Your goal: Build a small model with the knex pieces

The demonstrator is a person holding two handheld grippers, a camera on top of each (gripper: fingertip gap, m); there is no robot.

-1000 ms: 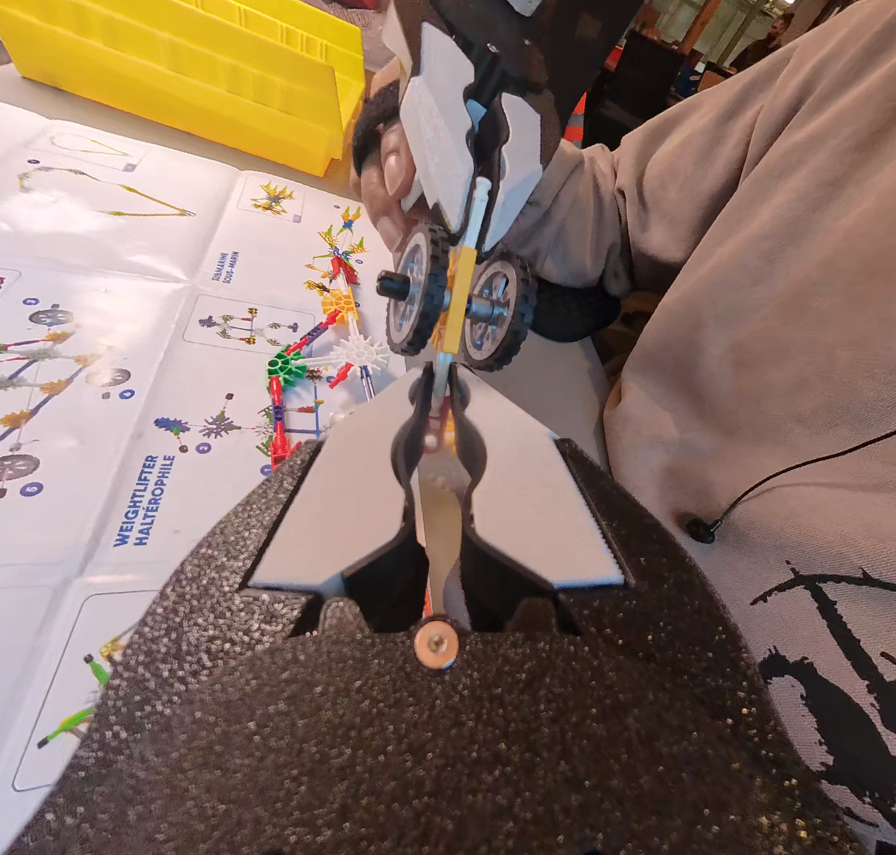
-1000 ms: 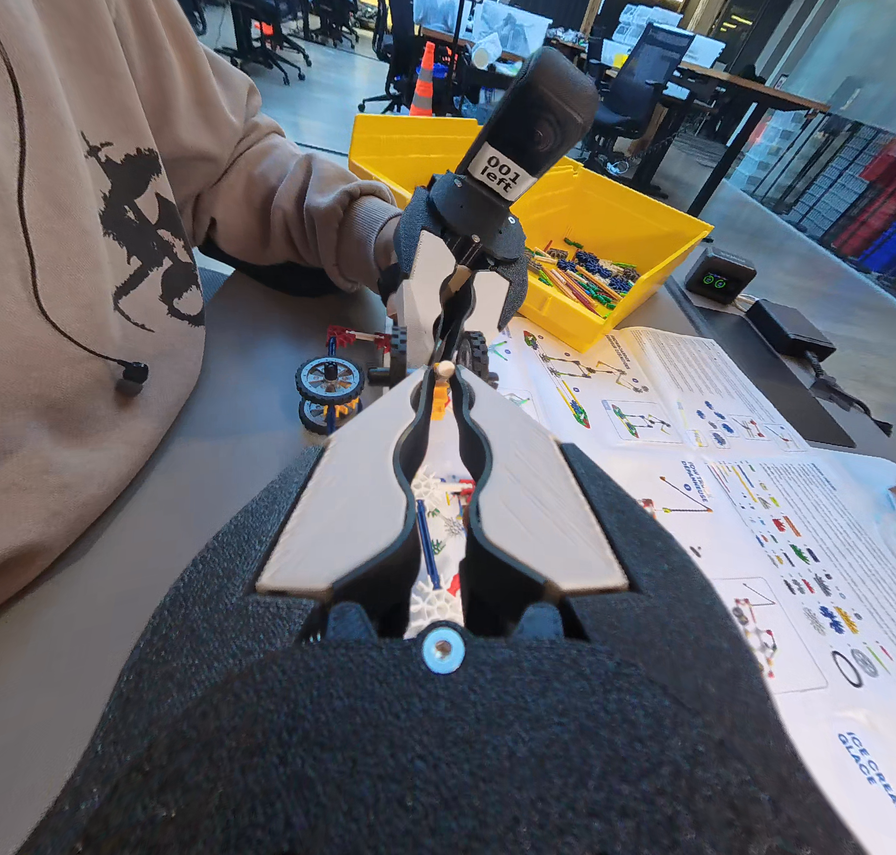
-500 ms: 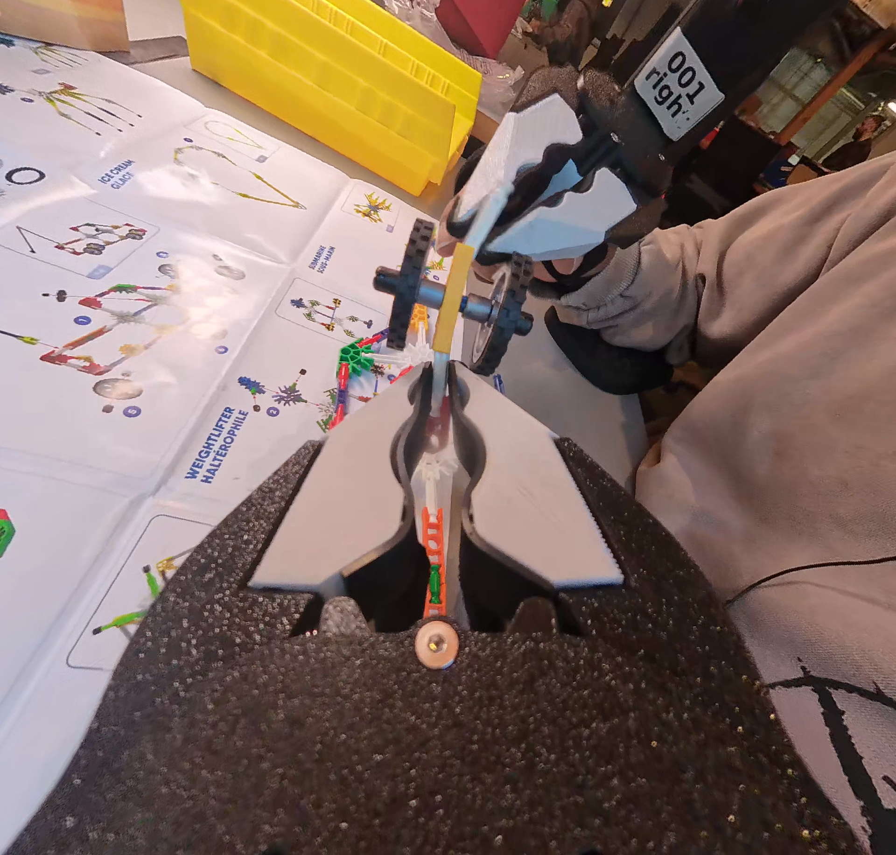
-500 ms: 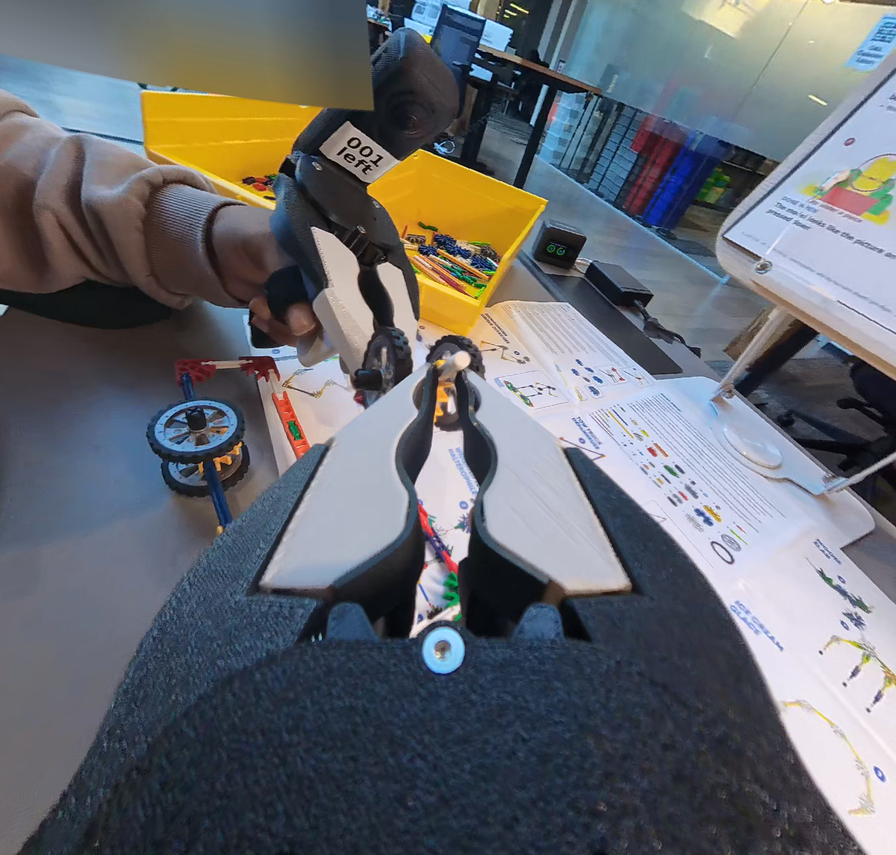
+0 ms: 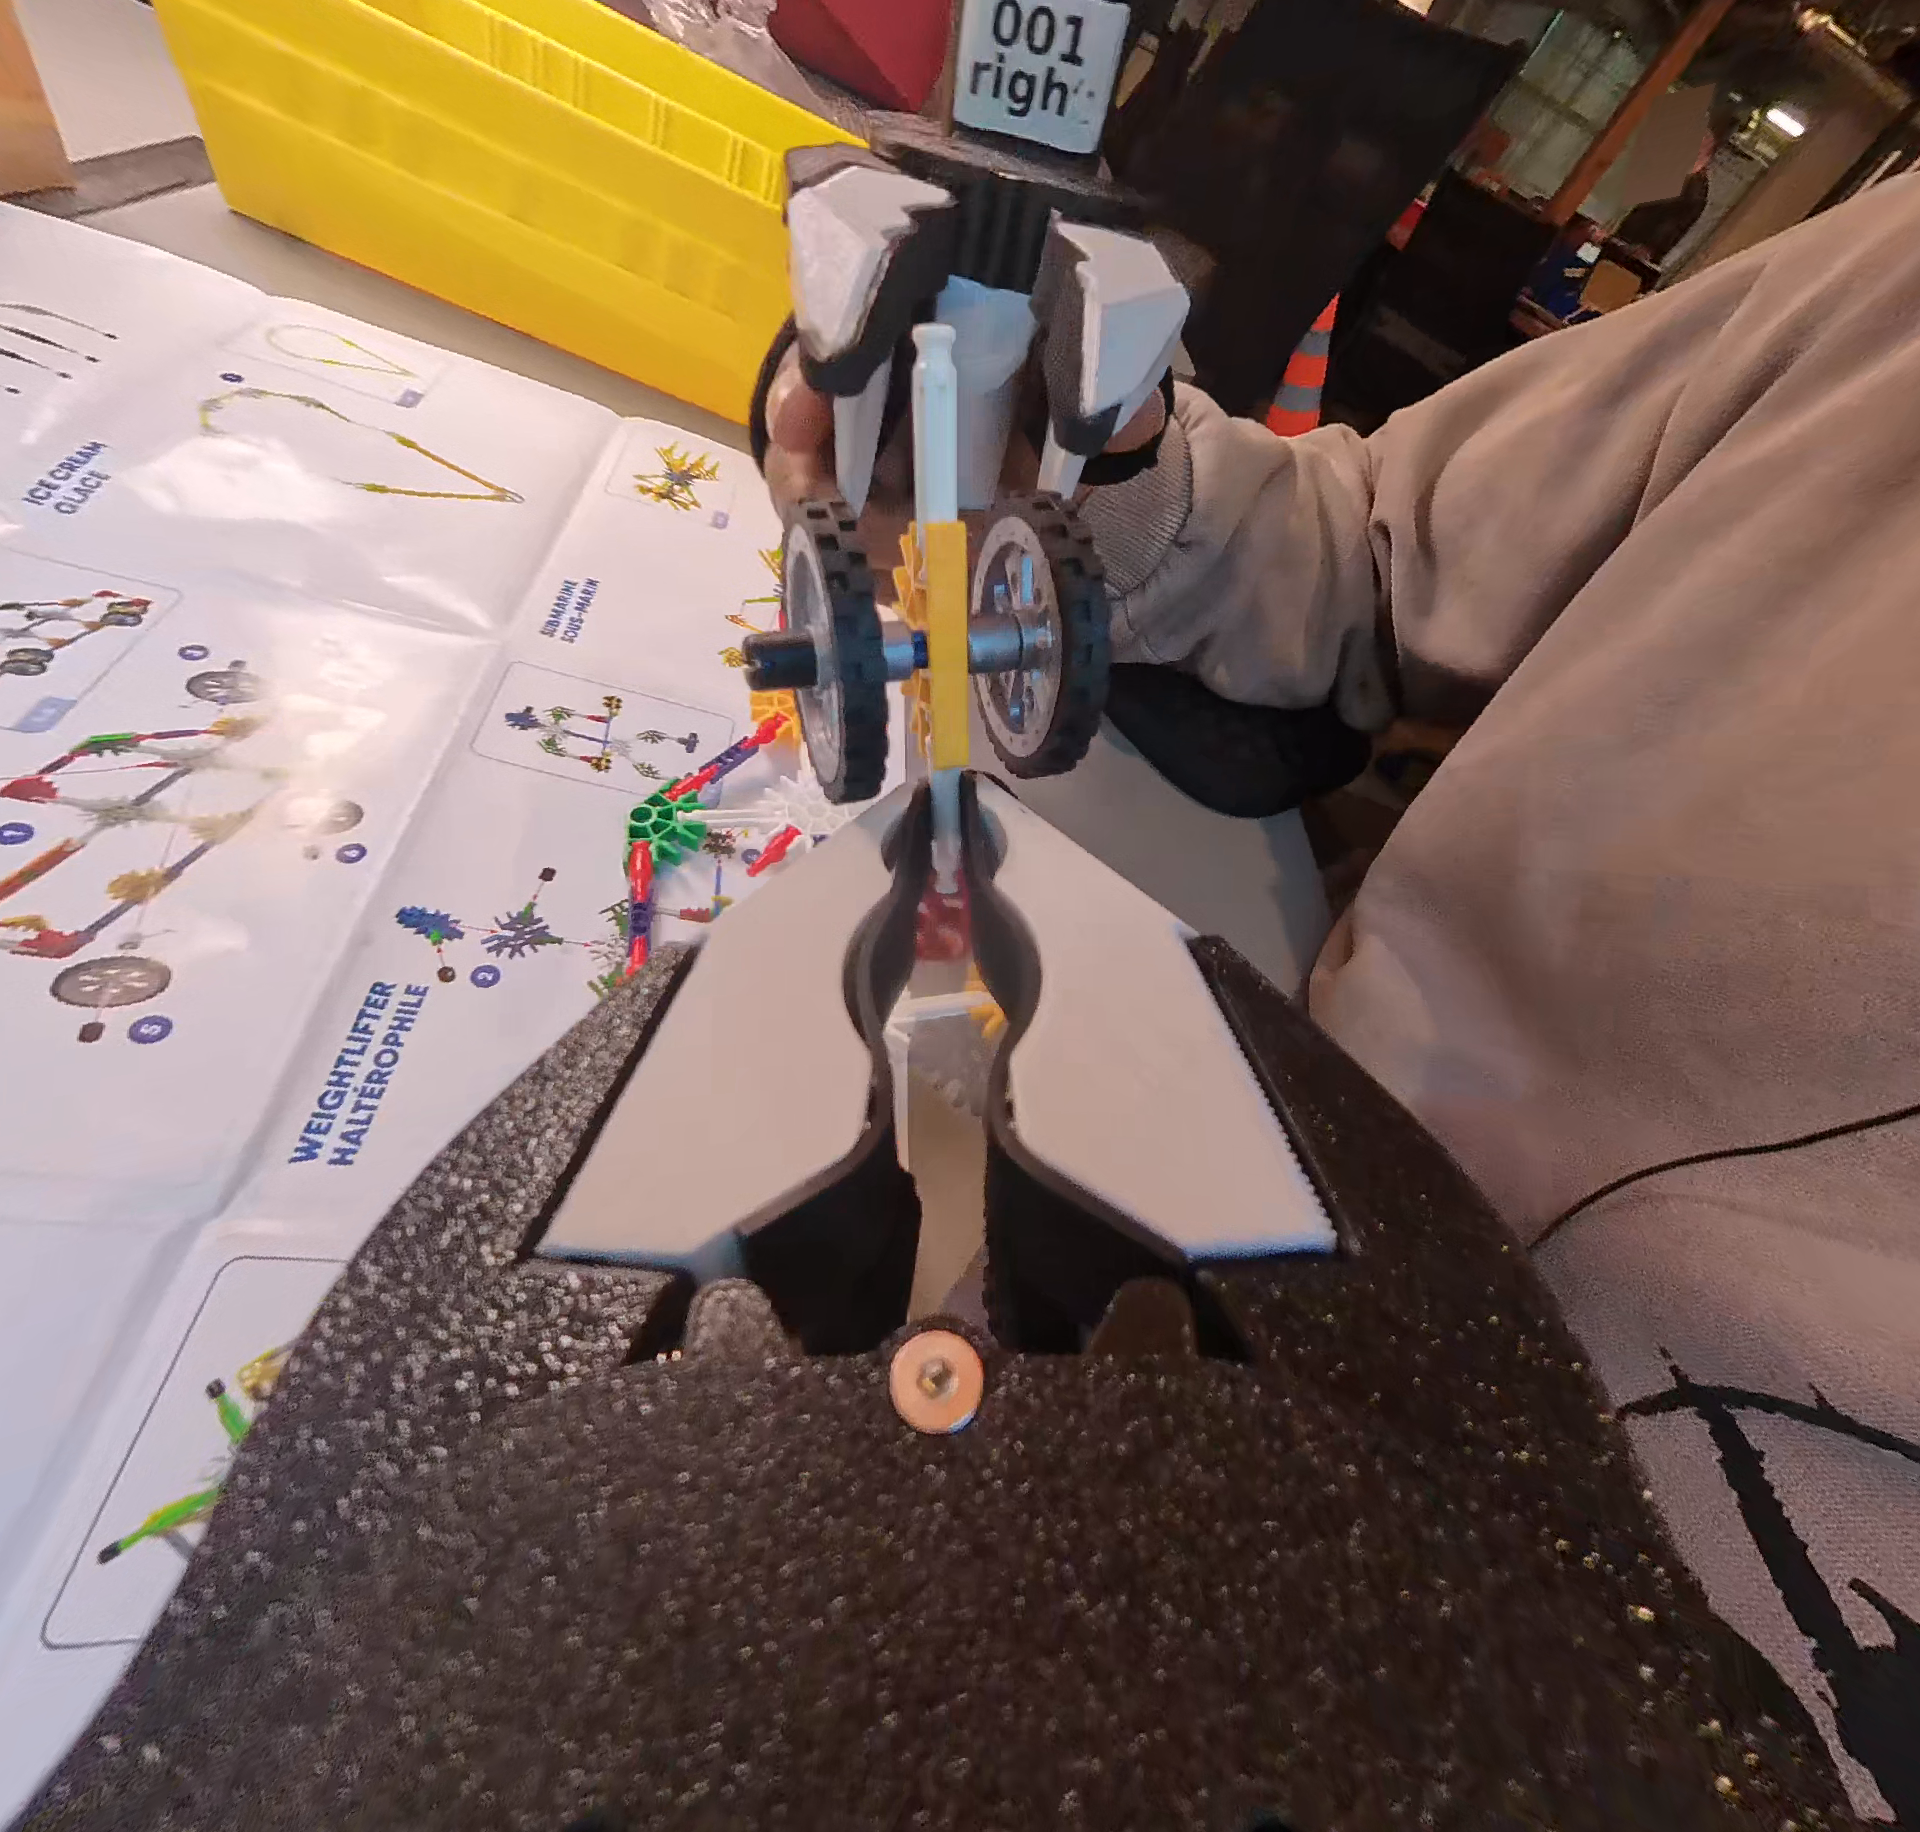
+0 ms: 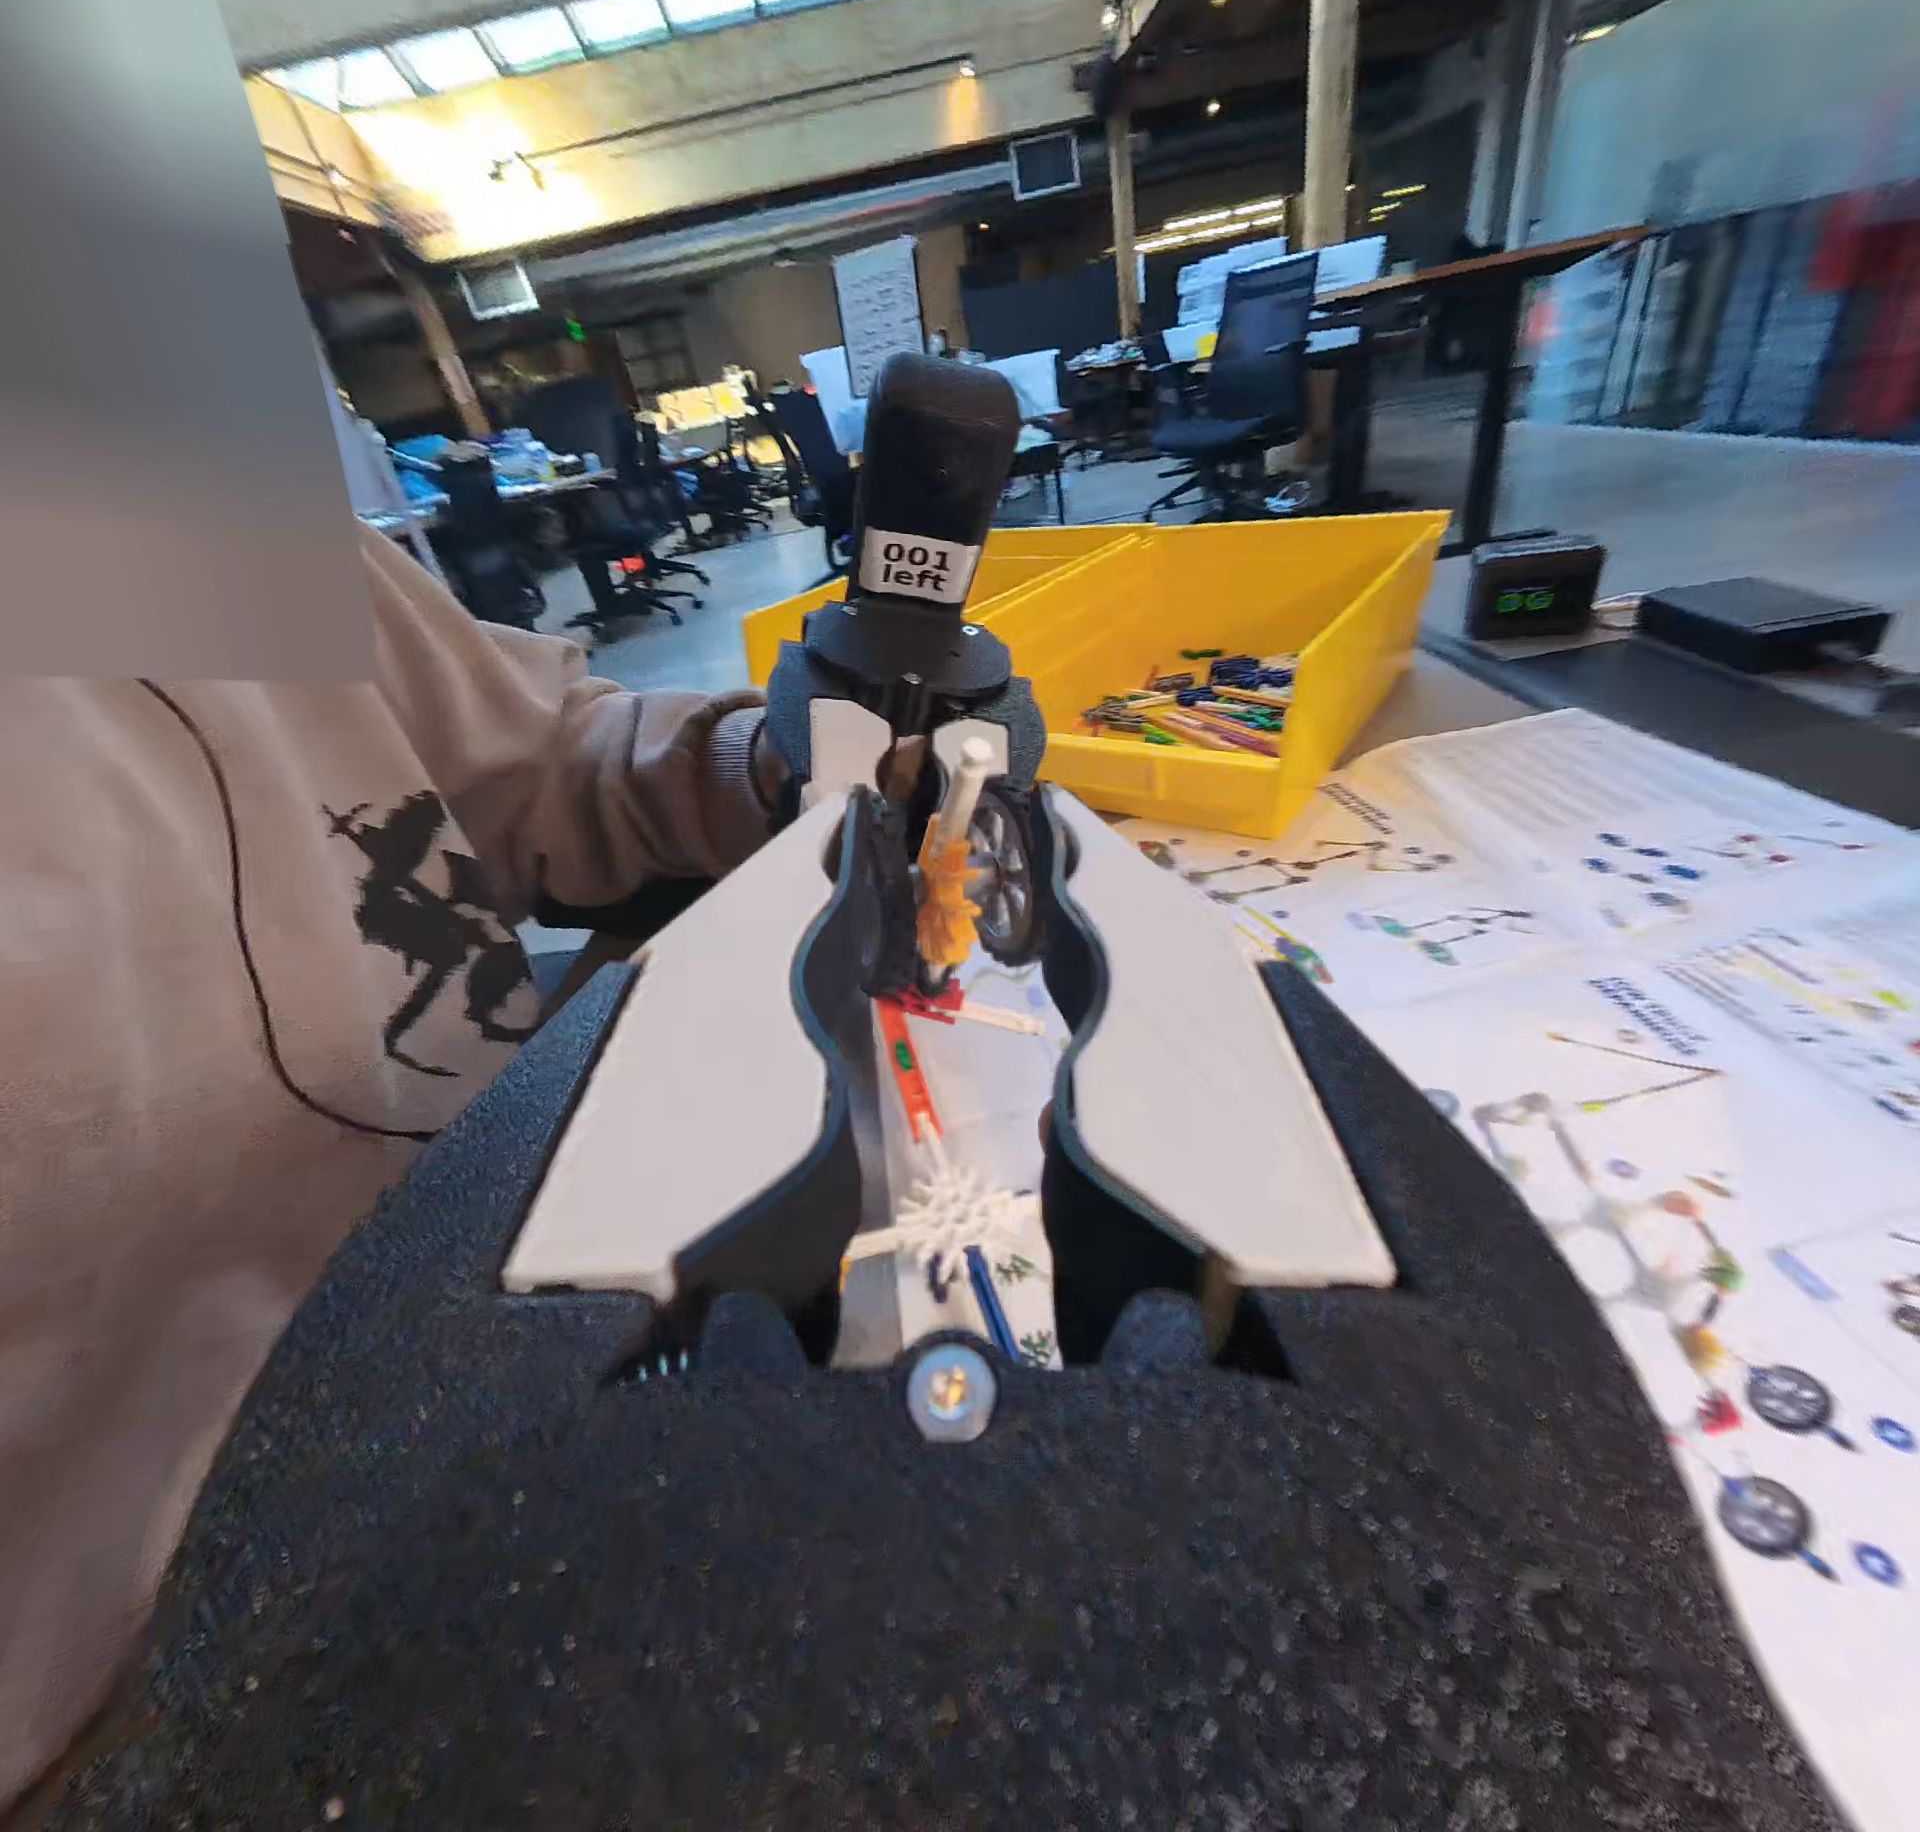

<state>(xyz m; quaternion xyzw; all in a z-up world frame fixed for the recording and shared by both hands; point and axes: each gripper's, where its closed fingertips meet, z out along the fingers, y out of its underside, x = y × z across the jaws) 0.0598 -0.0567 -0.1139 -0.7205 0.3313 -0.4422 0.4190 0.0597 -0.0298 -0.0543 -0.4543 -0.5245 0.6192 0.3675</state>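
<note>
up in the air between the two claws is a little wheel toy: two black wheels, a yellow middle, a white stick. the left claw pinches the stick's bottom end. the right claw is spread wide around the wheels. below lie a paper sheet and the table, with a yellow bin near.

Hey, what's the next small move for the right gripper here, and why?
Probably close the right gripper gently: its jaws stand open astride the wheel pair, while the left gripper is shut on the white rod below them.
</note>
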